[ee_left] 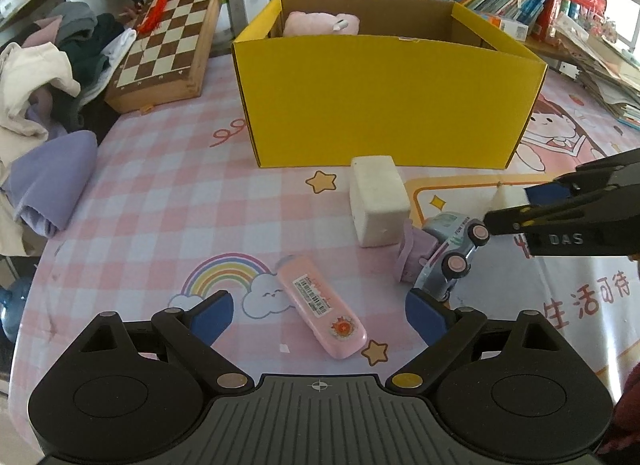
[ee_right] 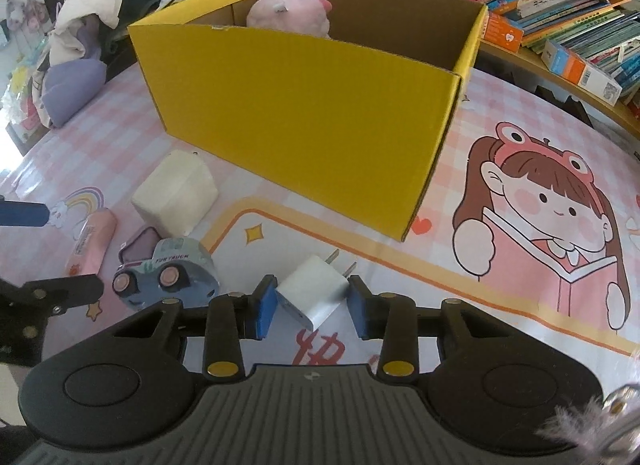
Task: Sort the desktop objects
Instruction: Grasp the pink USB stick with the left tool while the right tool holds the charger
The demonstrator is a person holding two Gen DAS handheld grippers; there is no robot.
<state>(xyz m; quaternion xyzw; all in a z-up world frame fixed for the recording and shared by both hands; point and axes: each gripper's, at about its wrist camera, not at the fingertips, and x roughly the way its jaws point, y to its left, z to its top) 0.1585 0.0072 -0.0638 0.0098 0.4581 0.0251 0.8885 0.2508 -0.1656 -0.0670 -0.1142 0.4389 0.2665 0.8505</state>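
Right wrist view, right gripper (ee_right: pixel 313 307) open around white charger (ee_right: pixel 312 291); yellow box (ee_right: pixel 304 105) behind

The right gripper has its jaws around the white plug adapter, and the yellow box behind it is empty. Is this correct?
Not quite. The yellow box is not empty: a pink plush toy lies inside it, as the right wrist view shows. The rest holds: the right gripper has its jaws around the white plug adapter.
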